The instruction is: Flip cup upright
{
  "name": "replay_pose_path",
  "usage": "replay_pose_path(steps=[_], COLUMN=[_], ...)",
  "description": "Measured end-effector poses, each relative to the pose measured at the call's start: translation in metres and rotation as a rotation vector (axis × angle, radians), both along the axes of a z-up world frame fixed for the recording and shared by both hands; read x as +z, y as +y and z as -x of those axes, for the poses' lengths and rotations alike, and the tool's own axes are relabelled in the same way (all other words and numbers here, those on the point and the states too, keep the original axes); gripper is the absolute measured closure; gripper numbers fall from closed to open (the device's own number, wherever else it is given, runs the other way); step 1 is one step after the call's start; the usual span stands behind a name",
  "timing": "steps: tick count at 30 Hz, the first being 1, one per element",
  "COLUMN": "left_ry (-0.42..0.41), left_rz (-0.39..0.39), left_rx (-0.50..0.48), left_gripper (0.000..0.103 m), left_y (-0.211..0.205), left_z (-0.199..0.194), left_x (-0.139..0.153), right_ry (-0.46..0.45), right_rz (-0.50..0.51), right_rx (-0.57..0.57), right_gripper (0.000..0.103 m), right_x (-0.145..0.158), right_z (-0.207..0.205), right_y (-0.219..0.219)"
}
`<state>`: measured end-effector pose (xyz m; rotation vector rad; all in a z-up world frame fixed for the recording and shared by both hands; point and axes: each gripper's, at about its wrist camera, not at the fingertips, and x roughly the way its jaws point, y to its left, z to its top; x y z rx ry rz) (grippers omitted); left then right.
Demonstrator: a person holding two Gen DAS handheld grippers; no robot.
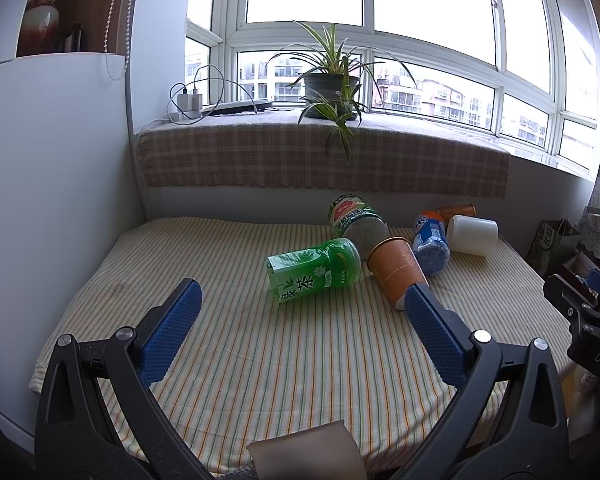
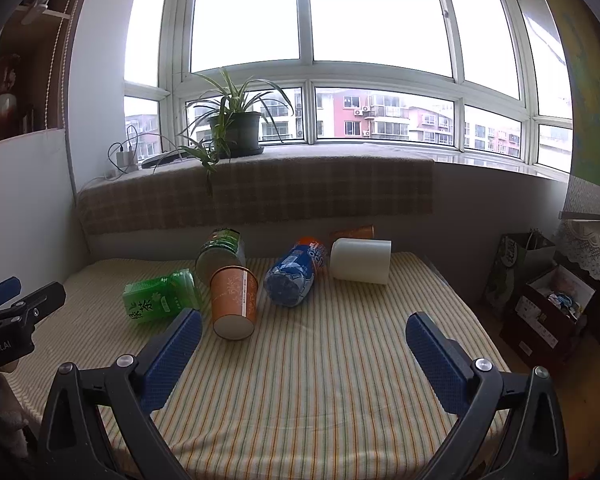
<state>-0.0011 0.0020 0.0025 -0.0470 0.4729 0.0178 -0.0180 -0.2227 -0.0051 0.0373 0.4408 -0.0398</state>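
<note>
**Cup not yet gripped; everything left to do**

The orange paper cup [image 2: 234, 306] is seen lying on its side on the striped tablecloth [image 2: 320, 380], base toward the cameras; nothing has been righted, so the whole task is judged to remain: approach, grip, turn, set down. The left gripper [image 1: 302, 310] is held with its jaws wide apart and nothing between them; the right gripper [image 2: 304, 334] is likewise spread and empty, short of the cup.

Around the cup the table is crowded; a green tea carton [image 2: 160, 298] lies just left of the cup; a green-labelled jar [image 2: 220, 254] is tipped over just behind the cup, apparently touching its rim end; a blue snack canister [image 2: 294, 276] lies just right of the cup; a white cylindrical cup [image 2: 362, 260] lies further right of the cup, with a second orange cup [image 2: 354, 232] behind that. A potted spider plant [image 2: 236, 128] stands on the windowsill well behind the cup.

The carton and jar are judged the likeliest obstacles to a finger slid in from the left or rear.
</note>
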Motion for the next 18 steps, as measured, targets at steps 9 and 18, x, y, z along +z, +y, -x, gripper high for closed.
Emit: replay_pose_path(steps=[9, 18], left_ry=[0.0, 0.0], left_rz=[0.0, -0.001], left_rx=[0.001, 0.0], left_gripper=[0.0, 0.0], left_y=[-0.0005, -0.0006], left_z=[0.0001, 0.0], left_x=[-0.0003, -0.0001], right_ry=[0.006, 0.002], right_rz=[-0.003, -0.002], right_rx=[0.003, 0.007], right_gripper=[0.0, 0.0], right_x=[0.0002, 0.0004], right_z=[-0.0012, -0.0005], right_y=[0.0004, -0.0012])
